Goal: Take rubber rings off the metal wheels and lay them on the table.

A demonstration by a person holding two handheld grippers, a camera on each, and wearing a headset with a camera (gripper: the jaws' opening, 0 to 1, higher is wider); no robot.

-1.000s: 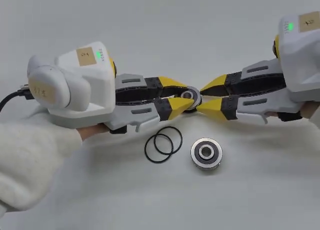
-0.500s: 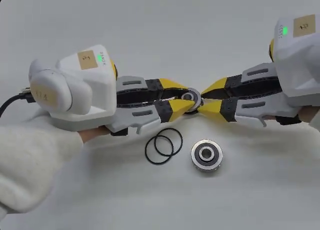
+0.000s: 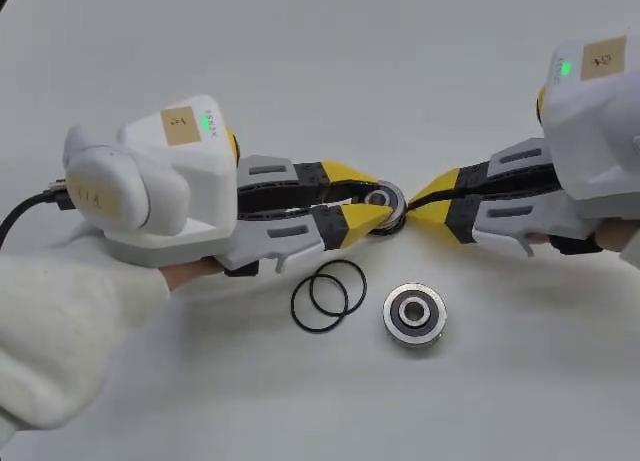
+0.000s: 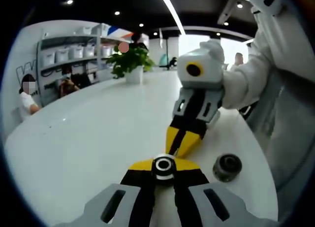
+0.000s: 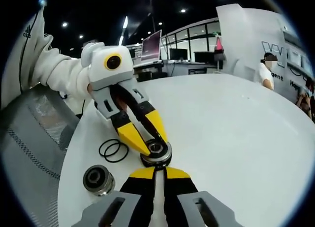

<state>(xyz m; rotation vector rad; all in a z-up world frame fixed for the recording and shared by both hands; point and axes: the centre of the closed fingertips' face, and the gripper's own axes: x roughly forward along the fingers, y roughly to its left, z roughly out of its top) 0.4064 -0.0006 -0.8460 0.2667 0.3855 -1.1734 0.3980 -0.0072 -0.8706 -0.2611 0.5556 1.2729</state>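
Head view: the held metal wheel (image 3: 381,197) is half hidden between yellow jaw tips, its own rubber ring too small to make out; the left hand-held gripper (image 3: 374,195), level and reaching from the left, pinches this wheel; the right hand-held gripper (image 3: 411,204), opposite, has its jaws pressed together at the wheel's rim; two loose rubber rings (image 3: 328,293) overlap on the bench (image 3: 300,71), just beside a second wheel (image 3: 414,313).

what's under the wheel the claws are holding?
White table shows around the wheel clamped in the left claw. The rubber rings and second wheel lie beside it, not under. The wheel and claw tips cover the spot directly beneath, so contact is unclear.
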